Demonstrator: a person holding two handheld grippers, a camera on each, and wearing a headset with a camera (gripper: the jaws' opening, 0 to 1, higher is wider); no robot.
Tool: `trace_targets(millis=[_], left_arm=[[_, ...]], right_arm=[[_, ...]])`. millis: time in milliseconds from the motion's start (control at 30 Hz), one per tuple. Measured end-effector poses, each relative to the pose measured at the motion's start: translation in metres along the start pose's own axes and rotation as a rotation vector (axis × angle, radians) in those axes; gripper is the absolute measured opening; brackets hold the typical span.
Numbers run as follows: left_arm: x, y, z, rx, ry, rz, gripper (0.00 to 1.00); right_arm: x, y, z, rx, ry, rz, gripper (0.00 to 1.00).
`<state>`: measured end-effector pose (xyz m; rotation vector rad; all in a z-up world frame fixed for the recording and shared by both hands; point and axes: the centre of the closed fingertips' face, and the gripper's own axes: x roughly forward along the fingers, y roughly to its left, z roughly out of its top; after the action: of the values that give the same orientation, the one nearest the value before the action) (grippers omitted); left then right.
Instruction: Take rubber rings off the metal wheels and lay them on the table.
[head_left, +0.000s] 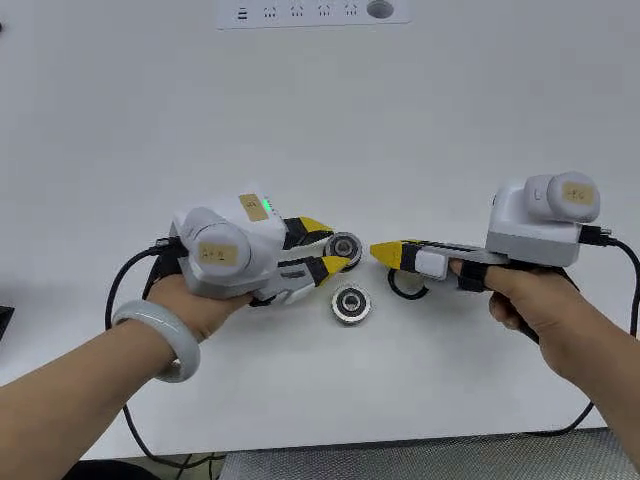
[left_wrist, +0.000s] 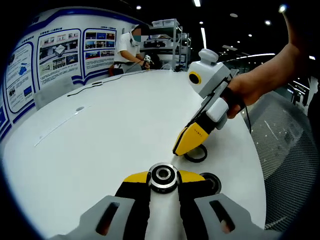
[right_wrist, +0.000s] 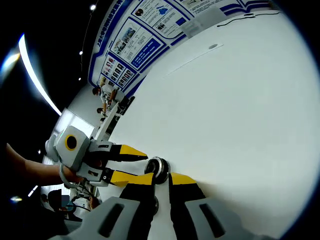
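A metal wheel (head_left: 344, 247) with a dark outer band is clamped between the yellow tips of my left gripper (head_left: 337, 245), just above the table. The left gripper view has that wheel (left_wrist: 163, 177) dead centre between the jaws. My right gripper (head_left: 379, 252) points at it from the right, a short gap away, jaws together and nothing in them. A loose black rubber ring (head_left: 405, 286) lies flat on the table under the right gripper's fingers. A second wheel (head_left: 351, 303) rests on the table nearer to me.
The white table (head_left: 300, 130) stretches far back to a power strip (head_left: 312, 12) at the wall. Its front edge (head_left: 400, 442) runs close to my arms. Black cables trail from both grippers. People stand at distant benches in the gripper views.
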<state>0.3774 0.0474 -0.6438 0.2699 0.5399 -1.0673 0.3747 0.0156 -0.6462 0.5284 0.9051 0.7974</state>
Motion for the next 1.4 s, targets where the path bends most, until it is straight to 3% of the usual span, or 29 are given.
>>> trace_targets(millis=[533, 967, 1400], left_arm=[[0.006, 0.000, -0.005, 0.027, 0.041, -0.006, 0.16], [0.007, 0.001, -0.004, 0.056, 0.037, -0.007, 0.14], [0.007, 0.001, -0.004, 0.048, 0.033, -0.005, 0.13]], right_arm=[[0.001, -0.001, 0.002, 0.010, -0.008, 0.004, 0.12], [0.010, 0.001, 0.000, 0.015, 0.000, 0.016, 0.12], [0.025, 0.001, 0.003, 0.013, 0.016, 0.032, 0.16]])
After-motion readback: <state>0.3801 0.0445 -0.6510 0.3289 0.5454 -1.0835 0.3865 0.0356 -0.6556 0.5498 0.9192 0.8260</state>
